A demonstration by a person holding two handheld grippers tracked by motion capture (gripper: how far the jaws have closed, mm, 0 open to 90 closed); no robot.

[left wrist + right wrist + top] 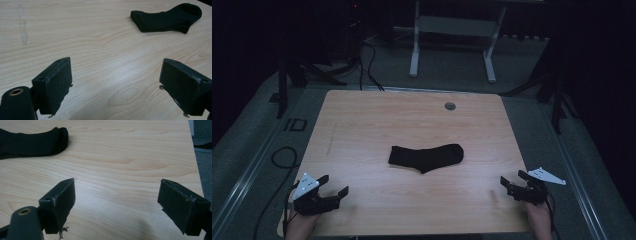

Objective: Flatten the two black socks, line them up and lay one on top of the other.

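Looks like an approach toward the black sock [426,157] — nothing gripped yet. Left claw [335,185] spread wide at the near left corner of the table [362,115], nothing between its jaws but bare wood. Right claw [514,179] likewise spread and empty at the near right edge. Both well apart from the sock, which lies alone around the middle of the table, between the 2 claws and farther out.

To do this well: bring each claw in low and level toward its own end of the sock — left toward the cuff, right toward the toe — rather than both toward the middle. Keep the jaws spread until the lower pad slides along the wood and under the fabric edge; closing early would probably just pinch air or push the cloth ahead. Best to take a small bite of the top layer or the whole thickness on purpose, not by chance, since a soft thing like this will likely bunch and drag.

The sock itself: black, short, flat on its side, lying long-ways across the table. Open cuff end at the left [136,15], rounded toe at the right [61,136], heel bump pointing toward the near edge. Appears doubled or thick at the cuff in the left gripper view — hard to tell whether 1 sock or 2 stacked.
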